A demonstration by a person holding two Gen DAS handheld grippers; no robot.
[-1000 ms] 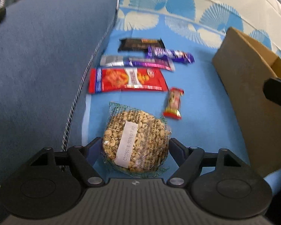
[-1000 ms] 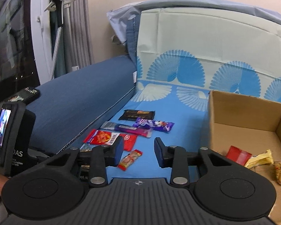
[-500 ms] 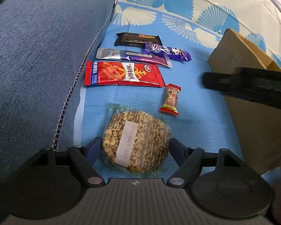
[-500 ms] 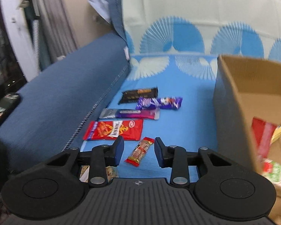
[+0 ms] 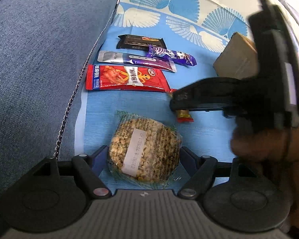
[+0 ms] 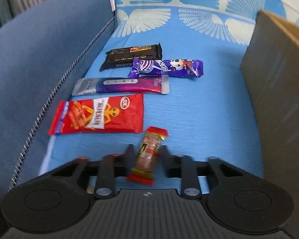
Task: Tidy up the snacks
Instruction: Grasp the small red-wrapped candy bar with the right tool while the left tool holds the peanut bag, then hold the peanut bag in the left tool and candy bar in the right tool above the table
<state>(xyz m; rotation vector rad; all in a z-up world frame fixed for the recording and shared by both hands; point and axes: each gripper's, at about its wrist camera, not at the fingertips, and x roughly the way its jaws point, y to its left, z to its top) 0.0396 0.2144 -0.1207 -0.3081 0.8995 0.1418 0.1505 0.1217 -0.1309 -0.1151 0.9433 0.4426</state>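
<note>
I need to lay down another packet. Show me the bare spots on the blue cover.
Bare: the strip between the purple cow bar and the cardboard box, and the cover behind the black bar. Crowded: the left edge, from the red packet to the peanut cake.

Flat foil snack packet (image 6: 97,116): red, orange figure. Long foil bar wrapper (image 6: 165,68): purple, white swirl. Fabric seat cover (image 6: 205,107): blue, pale fan motifs.
</note>
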